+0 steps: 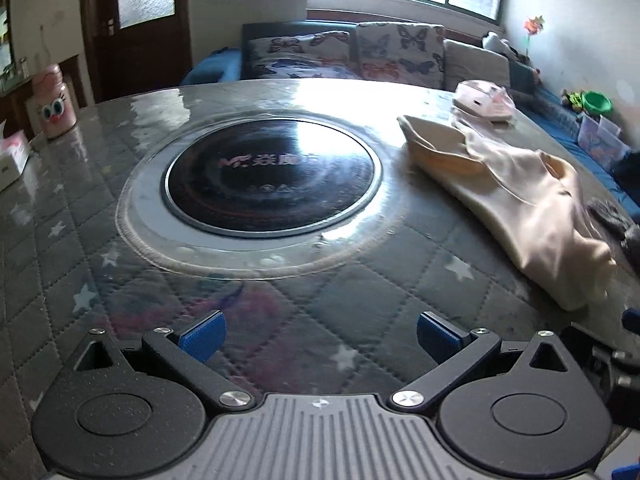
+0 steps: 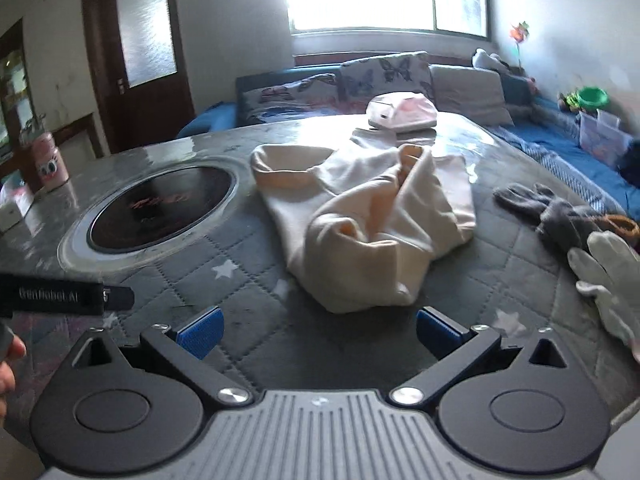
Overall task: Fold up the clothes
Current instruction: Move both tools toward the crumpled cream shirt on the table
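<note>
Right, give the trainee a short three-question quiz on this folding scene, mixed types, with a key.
1. True or false: the cream garment lies neatly folded on the table.
2. Multiple choice: what sits just beyond the garment, toward the sofa? A) a pink folded item B) a kettle C) a laptop
3. Fill in: both the left gripper and the right gripper have their fingers ____ and hold nothing.

Key: 1 false, it is crumpled; 2 A; 3 open.

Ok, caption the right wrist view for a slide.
Open right tongs face a crumpled cream garment on the quilted table.
</note>
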A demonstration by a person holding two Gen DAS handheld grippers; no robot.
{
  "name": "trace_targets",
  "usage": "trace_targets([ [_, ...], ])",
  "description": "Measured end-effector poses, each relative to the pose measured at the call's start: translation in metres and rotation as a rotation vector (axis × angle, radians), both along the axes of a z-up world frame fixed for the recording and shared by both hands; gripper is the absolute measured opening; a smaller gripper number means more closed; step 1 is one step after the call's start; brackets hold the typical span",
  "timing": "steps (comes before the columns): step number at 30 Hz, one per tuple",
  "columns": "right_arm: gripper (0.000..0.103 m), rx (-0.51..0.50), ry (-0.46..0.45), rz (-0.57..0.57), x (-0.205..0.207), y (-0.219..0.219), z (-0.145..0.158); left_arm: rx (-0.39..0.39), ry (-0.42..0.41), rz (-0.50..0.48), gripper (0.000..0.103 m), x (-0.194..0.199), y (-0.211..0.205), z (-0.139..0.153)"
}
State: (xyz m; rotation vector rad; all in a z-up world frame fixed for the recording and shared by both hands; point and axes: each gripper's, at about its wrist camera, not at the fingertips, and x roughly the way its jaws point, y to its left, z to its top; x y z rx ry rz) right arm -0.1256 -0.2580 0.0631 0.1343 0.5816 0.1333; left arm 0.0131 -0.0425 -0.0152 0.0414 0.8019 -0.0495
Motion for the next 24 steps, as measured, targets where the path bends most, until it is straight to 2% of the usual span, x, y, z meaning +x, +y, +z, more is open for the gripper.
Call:
trace_targets([
  [9,0.103,0.027,0.021,0.015,-0.020,-0.036,0.002,-0.018,0.021,-0.087,0.103,-0.003,-0.004,0.001],
  [14,0.103,0.015,0.049,-0.012,-0.018,-0.024,-0.001,-0.078,0.043,-0.117,0.103,-0.022,-0.008,0.008],
  [24,0.103,-0.006,0.107,-0.006,-0.012,-0.080,0.047,-0.025,0.051,-0.145,0.103,-0.030,-0.027,0.007],
])
